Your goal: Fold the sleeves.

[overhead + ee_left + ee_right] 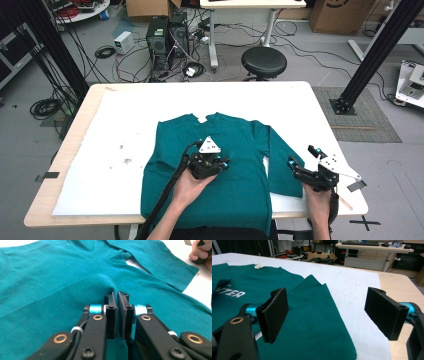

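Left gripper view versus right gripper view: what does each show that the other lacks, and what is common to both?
The left gripper view gives the left hand-held gripper shut on a pinched ridge of the teal shirt, with the person's other hand at the top right corner. The right gripper view gives the right hand-held gripper with jaws wide apart and nothing between them, white lettering on the shirt, and a desk beyond the table. Both show the teal shirt lying on the white cloth.
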Available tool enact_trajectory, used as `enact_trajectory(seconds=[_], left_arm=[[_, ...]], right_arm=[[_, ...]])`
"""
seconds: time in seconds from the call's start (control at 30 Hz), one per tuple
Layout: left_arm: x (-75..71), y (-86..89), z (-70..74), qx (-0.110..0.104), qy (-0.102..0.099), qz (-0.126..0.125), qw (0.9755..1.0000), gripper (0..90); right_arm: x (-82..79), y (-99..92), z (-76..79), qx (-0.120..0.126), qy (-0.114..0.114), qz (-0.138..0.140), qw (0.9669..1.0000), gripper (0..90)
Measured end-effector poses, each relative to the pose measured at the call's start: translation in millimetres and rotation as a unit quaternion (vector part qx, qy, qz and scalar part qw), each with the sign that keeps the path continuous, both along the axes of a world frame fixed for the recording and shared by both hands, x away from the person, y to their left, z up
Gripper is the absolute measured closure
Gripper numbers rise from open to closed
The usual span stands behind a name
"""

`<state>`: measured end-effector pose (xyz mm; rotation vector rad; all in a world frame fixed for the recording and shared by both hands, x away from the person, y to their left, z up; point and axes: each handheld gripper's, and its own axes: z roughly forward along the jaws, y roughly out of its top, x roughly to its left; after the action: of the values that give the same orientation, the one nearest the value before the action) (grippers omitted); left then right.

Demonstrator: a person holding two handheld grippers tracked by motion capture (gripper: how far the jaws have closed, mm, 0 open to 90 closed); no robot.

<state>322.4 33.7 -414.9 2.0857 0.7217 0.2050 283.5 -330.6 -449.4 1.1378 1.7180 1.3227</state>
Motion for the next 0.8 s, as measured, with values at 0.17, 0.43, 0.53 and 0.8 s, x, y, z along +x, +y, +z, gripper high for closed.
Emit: enact_trajectory(seconds=[0.17, 0.43, 0.53, 0.8], left_arm=[[-1.7, -6.2, -2.7, 0.003, 0.0, -0.011, 0.9999, 85.5], [1.2, -9.4, -7.8, 0.003, 0.008, -0.012, 0.9999, 85.4], [0.9, -10.5, -8.7, 0.008, 0.009, -0.015, 0.9998, 85.4], [2.8, -8.7, -9.3, -0.014, 0.025, -0.026, 0.9992, 70.4]], right_arm=[[0.0, 0.4, 0.1, 0.002, 0.003, 0.0, 1.0, 19.5], [0.0, 0.5, 0.1, 0.001, 0.003, 0.0, 1.0, 19.5], [0.0, 0.5, 0.1, 0.001, 0.004, 0.0, 1.0, 19.5], [0.2, 0.5, 0.1, 0.0, 0.003, 0.0, 1.0, 19.5]])
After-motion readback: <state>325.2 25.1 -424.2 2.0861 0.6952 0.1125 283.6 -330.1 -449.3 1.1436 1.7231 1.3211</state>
